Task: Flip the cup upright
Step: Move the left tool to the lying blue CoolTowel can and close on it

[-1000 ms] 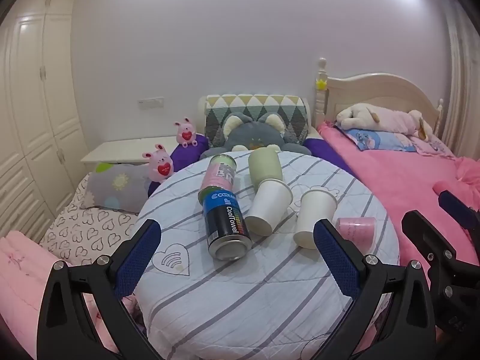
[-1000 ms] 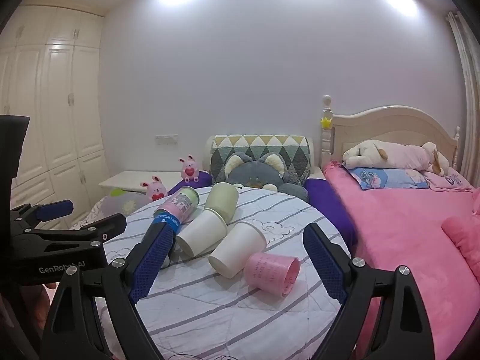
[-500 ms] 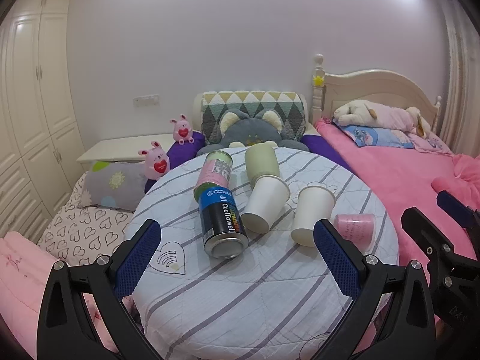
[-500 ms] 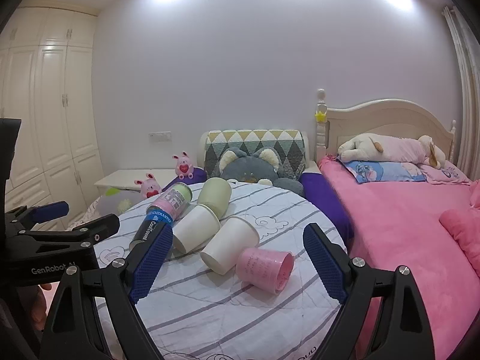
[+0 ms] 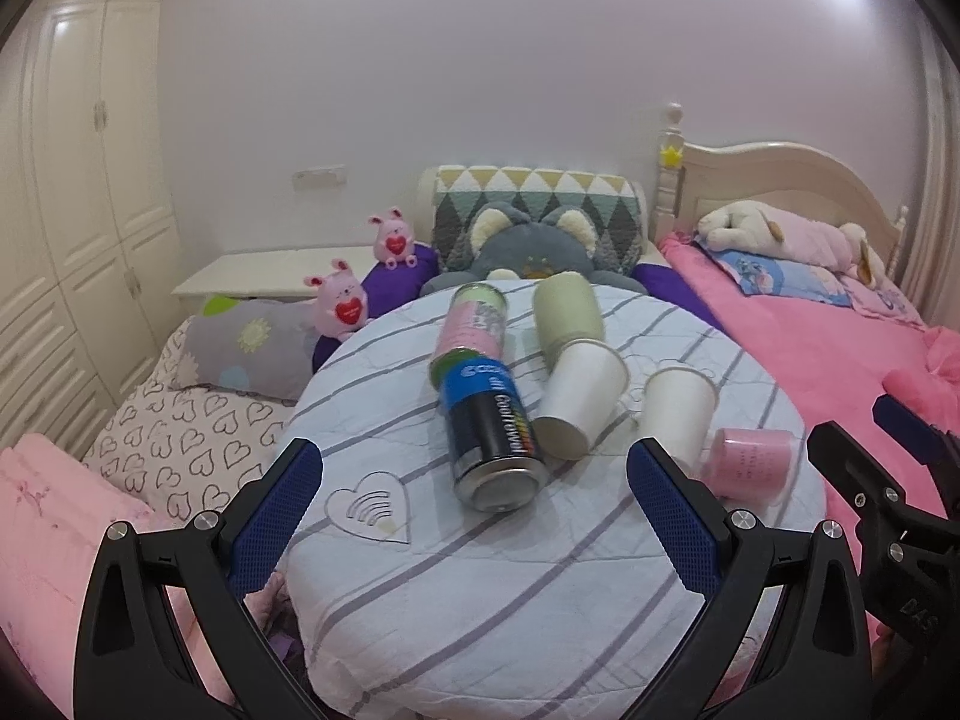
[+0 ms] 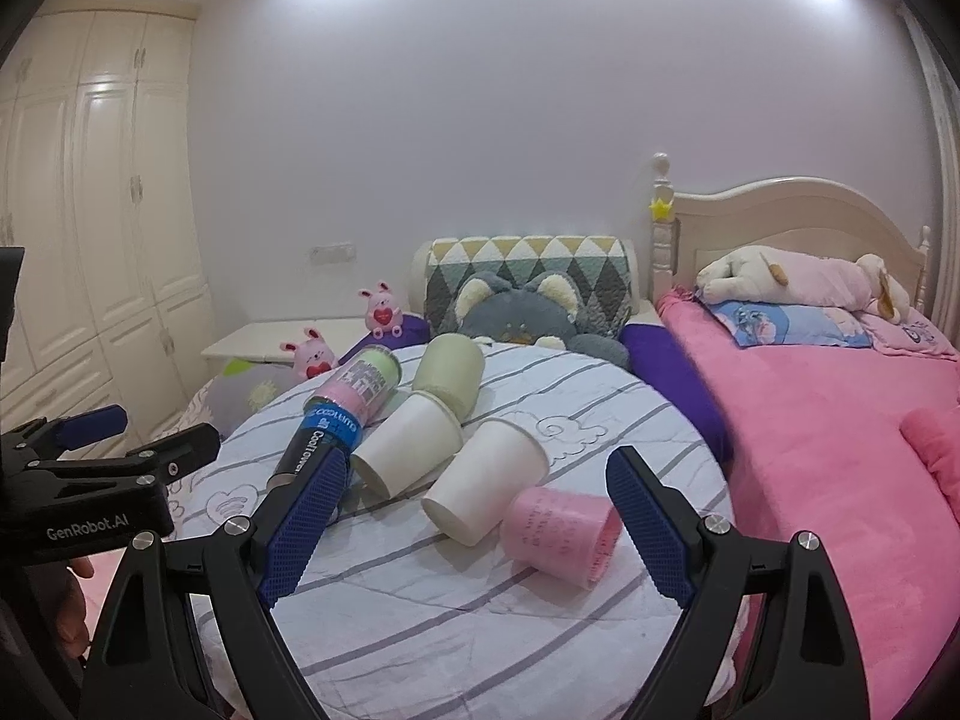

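Observation:
Several cups lie on their sides on a round table with a striped cloth point(image 5: 540, 588): a pink cup point(image 6: 561, 534) point(image 5: 750, 462), two white paper cups point(image 6: 486, 489) point(image 6: 408, 450) point(image 5: 681, 414) point(image 5: 579, 399) and a green cup point(image 6: 450, 372) point(image 5: 567, 309). My right gripper point(image 6: 474, 531) is open and empty, just short of the pink cup and the nearer white cup. My left gripper point(image 5: 474, 510) is open and empty, above the table's near edge, in front of a blue-black can point(image 5: 492, 438).
A pink-green can point(image 5: 474, 324) lies behind the blue-black can point(image 6: 318, 438). A grey plush point(image 5: 528, 252), pink bunny toys point(image 5: 342, 306) and cushions lie behind the table. A pink bed point(image 6: 840, 420) is on the right. White wardrobes point(image 6: 90, 210) are on the left.
Both views have shifted slightly; the table and cups now sit a little lower and nearer in the right wrist view. Both grippers stay open. No cup has moved.

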Motion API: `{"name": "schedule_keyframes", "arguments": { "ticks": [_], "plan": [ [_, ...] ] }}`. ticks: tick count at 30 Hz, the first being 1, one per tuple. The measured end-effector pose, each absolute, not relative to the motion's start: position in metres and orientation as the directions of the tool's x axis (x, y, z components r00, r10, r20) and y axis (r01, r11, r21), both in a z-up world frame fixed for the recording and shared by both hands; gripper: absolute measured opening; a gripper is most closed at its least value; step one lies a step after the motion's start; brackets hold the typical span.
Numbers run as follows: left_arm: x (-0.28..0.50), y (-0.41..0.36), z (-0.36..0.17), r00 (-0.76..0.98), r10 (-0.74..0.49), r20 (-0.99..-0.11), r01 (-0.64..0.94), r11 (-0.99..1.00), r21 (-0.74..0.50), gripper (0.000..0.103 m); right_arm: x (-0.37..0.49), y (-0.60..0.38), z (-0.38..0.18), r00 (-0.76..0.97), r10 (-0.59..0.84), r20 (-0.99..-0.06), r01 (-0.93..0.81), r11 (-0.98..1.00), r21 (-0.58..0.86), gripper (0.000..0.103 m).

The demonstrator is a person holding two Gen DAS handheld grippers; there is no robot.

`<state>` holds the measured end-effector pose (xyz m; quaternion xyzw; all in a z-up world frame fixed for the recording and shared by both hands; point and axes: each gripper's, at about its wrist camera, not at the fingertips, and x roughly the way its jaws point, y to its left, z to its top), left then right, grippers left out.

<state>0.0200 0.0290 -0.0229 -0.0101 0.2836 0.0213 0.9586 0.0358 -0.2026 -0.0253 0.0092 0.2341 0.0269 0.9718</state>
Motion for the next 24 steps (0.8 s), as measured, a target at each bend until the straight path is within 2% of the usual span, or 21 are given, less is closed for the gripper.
{"name": "schedule_keyframes", "arguments": {
  "ticks": [8,24],
  "plan": [
    [0.039,0.051,-0.038,0.797,0.037,-0.603,-0.071,0.997,-0.032,0.103,0.052,-0.183,-0.037,0.865,0.101,-0.491,-0.097,0.995,0.033,0.090],
    [0.107,0.026,-0.091,0.680,0.018,-0.733,-0.035,0.999,-0.008,0.103,0.089,-0.193,-0.057,0.835,0.087,-0.543,-0.077,0.996,0.041,0.090]
  ]
}}
